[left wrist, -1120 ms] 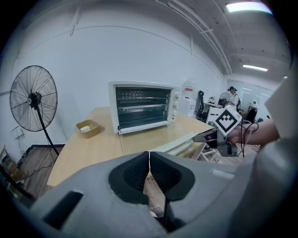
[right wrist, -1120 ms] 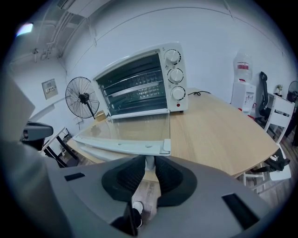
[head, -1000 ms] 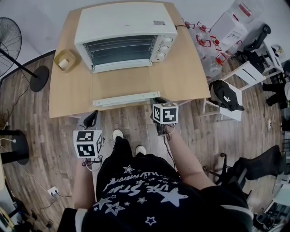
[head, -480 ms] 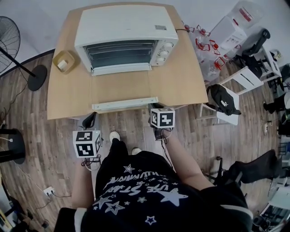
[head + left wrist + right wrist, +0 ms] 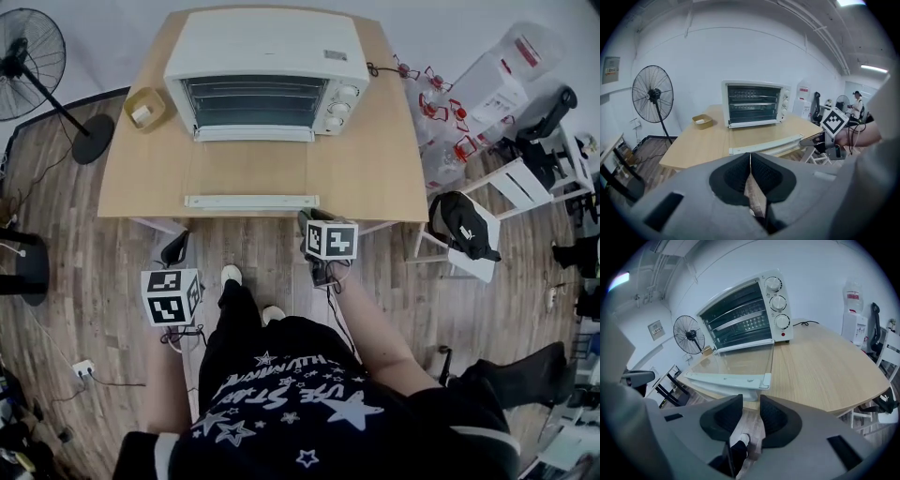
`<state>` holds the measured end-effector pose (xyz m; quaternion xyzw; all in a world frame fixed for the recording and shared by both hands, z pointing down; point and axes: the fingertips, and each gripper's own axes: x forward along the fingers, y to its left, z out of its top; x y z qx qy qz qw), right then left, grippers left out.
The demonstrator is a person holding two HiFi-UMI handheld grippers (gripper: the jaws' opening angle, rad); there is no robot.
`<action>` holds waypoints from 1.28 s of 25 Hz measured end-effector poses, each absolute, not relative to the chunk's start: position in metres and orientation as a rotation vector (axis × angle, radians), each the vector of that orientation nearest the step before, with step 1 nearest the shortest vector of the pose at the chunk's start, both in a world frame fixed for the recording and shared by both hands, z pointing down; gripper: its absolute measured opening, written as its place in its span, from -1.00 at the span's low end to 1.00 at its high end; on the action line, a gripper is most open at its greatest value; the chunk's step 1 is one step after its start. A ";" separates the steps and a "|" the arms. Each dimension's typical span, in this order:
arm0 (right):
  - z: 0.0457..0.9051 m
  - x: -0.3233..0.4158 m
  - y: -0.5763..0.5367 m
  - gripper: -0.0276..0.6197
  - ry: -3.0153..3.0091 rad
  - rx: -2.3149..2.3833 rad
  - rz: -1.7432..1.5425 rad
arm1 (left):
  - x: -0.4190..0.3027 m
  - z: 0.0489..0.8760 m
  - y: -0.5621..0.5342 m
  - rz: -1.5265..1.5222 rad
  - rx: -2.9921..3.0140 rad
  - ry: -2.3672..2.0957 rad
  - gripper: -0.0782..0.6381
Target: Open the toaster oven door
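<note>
The white toaster oven (image 5: 267, 66) stands at the back of the wooden table (image 5: 375, 159). Its glass door (image 5: 251, 169) lies folded down flat, with the white handle (image 5: 251, 201) at the table's front edge. My right gripper (image 5: 307, 218) hovers just in front of the handle's right end (image 5: 764, 379). Its jaws have just been opening and now stand open with nothing between them (image 5: 751, 405). My left gripper (image 5: 176, 248) hangs below the table's front left edge, shut and empty (image 5: 750, 157).
A small tan tray (image 5: 143, 108) sits left of the oven. A standing fan (image 5: 28, 47) is at the far left, a white chair with a black bag (image 5: 466, 220) to the right. The person's feet (image 5: 246, 292) are under the table edge.
The right gripper's jaws have come off the handle's right end and drawn back a little. The door lies flat throughout. The left gripper has shifted slightly sideways.
</note>
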<state>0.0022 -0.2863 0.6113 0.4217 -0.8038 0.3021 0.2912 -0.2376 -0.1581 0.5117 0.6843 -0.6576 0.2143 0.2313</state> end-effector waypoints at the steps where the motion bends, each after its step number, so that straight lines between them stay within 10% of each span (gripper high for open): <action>1: 0.610 0.003 -0.284 -0.55 -2.153 1.108 0.797 | -0.238 0.512 -0.152 0.586 1.860 -1.826 -0.72; 32: 0.538 -0.051 -0.153 -0.91 -2.460 0.770 0.478 | -0.192 0.546 0.071 0.400 1.522 -1.973 -0.72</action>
